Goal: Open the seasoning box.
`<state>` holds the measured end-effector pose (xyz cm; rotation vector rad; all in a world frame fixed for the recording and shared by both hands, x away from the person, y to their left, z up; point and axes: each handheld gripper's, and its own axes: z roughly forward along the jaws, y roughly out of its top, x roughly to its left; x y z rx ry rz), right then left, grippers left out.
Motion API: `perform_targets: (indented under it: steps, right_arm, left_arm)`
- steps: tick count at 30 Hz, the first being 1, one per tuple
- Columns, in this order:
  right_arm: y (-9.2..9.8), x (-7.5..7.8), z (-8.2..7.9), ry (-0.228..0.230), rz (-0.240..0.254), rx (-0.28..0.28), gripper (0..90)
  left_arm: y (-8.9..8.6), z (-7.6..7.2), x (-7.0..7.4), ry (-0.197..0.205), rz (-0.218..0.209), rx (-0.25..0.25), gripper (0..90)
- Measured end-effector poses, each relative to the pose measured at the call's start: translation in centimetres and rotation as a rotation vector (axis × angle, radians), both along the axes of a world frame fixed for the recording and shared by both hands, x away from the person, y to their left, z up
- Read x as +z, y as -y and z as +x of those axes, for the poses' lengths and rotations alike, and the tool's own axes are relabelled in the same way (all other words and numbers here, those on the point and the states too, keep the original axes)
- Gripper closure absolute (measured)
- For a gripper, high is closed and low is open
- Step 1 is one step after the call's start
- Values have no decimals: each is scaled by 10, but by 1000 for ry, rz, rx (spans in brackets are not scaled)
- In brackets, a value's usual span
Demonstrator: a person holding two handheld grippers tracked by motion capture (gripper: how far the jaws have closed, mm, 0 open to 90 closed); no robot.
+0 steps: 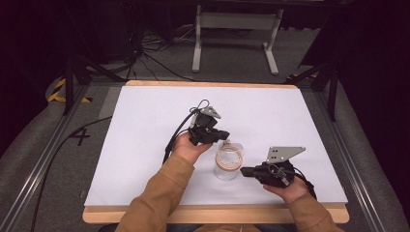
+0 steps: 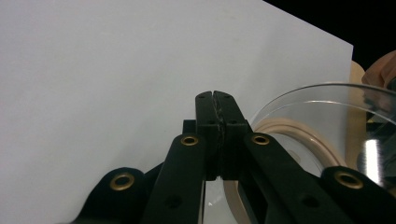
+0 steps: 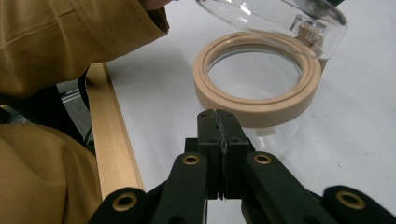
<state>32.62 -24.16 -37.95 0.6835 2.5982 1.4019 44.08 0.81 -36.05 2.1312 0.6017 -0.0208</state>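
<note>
Both grippers sit low at frame centre: right gripper [image 1: 244, 171] and left gripper [image 1: 225, 134], each with jaws pressed together on nothing. Between them stands our clear jar [image 1: 227, 166], its beige ring [image 3: 259, 95] exposed, its glass lid [image 3: 275, 21] tilted above. We judge we should spread one gripper before grasping. We read no writing on it.

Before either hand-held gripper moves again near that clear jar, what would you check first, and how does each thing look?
1. Jar upright on the table: ok.
2. Clear lid off the beige rim, tilted above it: ok.
3. Left hand-held gripper open for a grasp: not ok, jaws shut.
4. Right hand-held gripper open: not ok, jaws shut.
5. What holds the lid up: cannot tell.
</note>
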Motion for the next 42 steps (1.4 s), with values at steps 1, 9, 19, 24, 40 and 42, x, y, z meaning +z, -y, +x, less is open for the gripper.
perform_targets:
  steps: [1,9,19,24,40,42]
  right_arm:
    - [0,1,0,1,4,-1,893]
    - [-5,7,5,37,47,-36,893]
    - [-6,12,11,57,78,-74,893]
    - [-6,14,12,65,83,-69,893]
    - [-12,26,26,104,123,-25,893]
    - [-13,28,29,108,131,-15,893]
  left_arm:
    - [0,0,0,1,0,0,897]
    - [0,0,0,-7,-11,-11,896]
    - [-3,-1,2,-3,-6,-5,893]
    - [-13,-3,7,0,-28,22,871]
    - [-60,-22,17,25,-44,119,840]
    - [-66,-25,17,13,-47,138,839]
